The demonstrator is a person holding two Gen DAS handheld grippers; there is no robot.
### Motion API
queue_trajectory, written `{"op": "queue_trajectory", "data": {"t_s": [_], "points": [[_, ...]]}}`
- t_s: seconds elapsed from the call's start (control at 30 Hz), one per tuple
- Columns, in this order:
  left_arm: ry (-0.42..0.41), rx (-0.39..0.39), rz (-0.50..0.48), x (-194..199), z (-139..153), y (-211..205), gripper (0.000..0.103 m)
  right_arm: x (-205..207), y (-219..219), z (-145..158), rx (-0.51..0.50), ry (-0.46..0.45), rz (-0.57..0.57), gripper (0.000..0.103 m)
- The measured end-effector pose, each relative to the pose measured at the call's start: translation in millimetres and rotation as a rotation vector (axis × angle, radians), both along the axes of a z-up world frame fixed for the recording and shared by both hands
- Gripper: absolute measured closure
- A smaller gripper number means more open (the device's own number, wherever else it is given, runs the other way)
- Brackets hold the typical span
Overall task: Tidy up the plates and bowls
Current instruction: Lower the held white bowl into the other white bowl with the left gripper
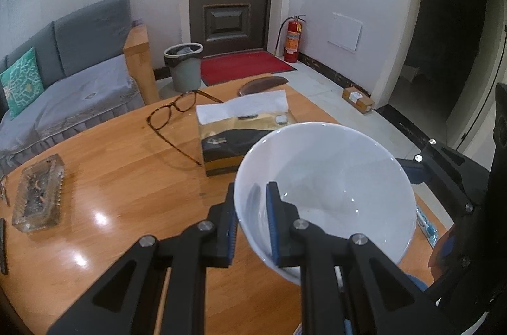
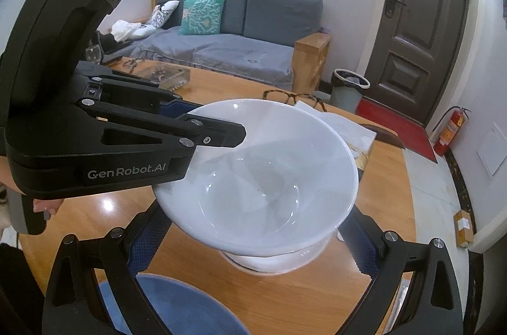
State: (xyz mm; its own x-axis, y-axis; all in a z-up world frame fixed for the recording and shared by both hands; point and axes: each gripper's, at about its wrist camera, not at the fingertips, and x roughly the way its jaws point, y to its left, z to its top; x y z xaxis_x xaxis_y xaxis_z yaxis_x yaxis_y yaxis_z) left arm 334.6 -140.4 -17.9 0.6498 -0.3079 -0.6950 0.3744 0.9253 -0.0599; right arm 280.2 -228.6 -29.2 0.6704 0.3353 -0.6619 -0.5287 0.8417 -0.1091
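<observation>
My left gripper point(image 1: 253, 224) is shut on the near rim of a white bowl point(image 1: 326, 192), one finger inside and one outside, holding it tilted above the wooden table point(image 1: 126, 208). In the right wrist view the same bowl point(image 2: 259, 176) is held by the left gripper point(image 2: 221, 135) over a second white bowl point(image 2: 279, 262) that stands on the table. My right gripper point(image 2: 250, 243) is open, its fingers spread on either side of the lower bowl. A blue plate point(image 2: 171, 306) lies at the near edge below the right gripper.
A gold and black tissue box point(image 1: 240, 135), brown glasses point(image 1: 174, 113) and a glass ashtray point(image 1: 39, 192) lie on the table. Beyond it are a grey sofa point(image 1: 79, 66), a bin point(image 1: 183, 66), a door and a fire extinguisher point(image 1: 293, 40).
</observation>
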Motion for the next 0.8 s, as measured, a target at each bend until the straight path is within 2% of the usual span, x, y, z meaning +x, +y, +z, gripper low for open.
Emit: {"op": "queue_trajectory", "data": {"t_s": [0.43, 0.8], "points": [[0.050, 0.040, 0.003, 22, -31, -17, 0.089, 29, -21, -31, 0.031, 0.069, 0.005, 0.006], [0.062, 0.062, 0.009, 27, -37, -20, 0.089, 36, -24, -41, 0.043, 0.090, 0.012, 0.006]]}}
